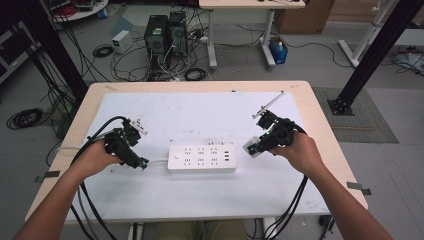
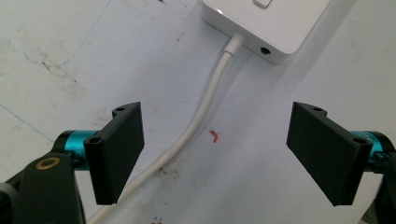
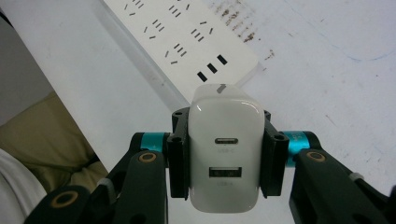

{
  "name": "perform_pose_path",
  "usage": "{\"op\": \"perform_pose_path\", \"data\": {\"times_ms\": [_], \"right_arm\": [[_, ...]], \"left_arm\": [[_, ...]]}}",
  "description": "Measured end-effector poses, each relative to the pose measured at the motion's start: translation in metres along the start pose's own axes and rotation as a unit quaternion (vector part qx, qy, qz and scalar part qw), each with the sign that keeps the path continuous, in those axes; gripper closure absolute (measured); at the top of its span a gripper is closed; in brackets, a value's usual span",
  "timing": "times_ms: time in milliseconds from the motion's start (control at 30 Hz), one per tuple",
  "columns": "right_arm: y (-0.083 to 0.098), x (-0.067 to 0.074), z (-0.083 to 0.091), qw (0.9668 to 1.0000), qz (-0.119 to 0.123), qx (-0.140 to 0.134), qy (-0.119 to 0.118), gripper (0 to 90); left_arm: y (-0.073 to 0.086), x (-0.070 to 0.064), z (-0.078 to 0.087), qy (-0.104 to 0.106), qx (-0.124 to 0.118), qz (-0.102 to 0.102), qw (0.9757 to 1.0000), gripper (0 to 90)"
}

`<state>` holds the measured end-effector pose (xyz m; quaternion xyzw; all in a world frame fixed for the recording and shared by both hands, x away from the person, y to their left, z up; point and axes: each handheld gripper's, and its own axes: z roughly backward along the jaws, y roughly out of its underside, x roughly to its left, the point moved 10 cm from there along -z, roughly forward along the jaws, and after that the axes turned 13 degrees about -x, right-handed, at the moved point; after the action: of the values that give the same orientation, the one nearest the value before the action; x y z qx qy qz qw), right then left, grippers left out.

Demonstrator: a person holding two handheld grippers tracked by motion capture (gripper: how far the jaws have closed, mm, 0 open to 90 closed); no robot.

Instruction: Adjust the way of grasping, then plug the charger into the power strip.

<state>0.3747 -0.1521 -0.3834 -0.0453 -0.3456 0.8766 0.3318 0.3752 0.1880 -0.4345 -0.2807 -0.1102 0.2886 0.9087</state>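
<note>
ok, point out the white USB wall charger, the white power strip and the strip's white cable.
white USB wall charger (image 3: 225,158): right gripper view, port face, clamped in the jaws.
white power strip (image 1: 201,158): high view, middle of its socket face.
white cable (image 2: 201,112): left gripper view, mid-run below the strip's end.

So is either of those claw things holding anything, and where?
The right gripper clamps a white USB charger by its two sides. The left gripper is open, straddling the power strip's cable.

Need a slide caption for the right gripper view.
Right hand-held gripper clamps a white USB charger above the power strip.
</note>
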Motion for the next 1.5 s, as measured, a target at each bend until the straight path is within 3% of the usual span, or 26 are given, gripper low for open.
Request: {"op": "perform_pose_path", "data": {"times_ms": [167,367,733,1100,1500], "right_arm": [[0.0,0.0,-0.001,0.9999,0.002,0.011,0.004,62.1],[-0.003,-0.001,-0.003,0.9999,0.0,0.011,-0.006,62.0],[-0.021,0.006,-0.014,0.9987,0.035,0.028,-0.024,62.0],[-0.05,0.008,-0.036,0.9955,0.062,0.057,-0.043,62.0],[-0.065,0.018,-0.071,0.9899,0.096,0.078,-0.069,62.1]], "left_arm": [[0.003,-0.005,-0.002,0.011,0.007,-0.013,0.9998,19.2],[0.004,-0.001,-0.001,0.006,0.006,-0.006,0.9999,19.1],[0.011,0.006,-0.004,0.001,0.002,0.004,1.0,19.1],[0.016,0.013,-0.006,-0.001,0.002,0.008,1.0,19.1],[0.019,0.012,-0.015,0.001,0.003,0.014,0.9999,19.1]]}}
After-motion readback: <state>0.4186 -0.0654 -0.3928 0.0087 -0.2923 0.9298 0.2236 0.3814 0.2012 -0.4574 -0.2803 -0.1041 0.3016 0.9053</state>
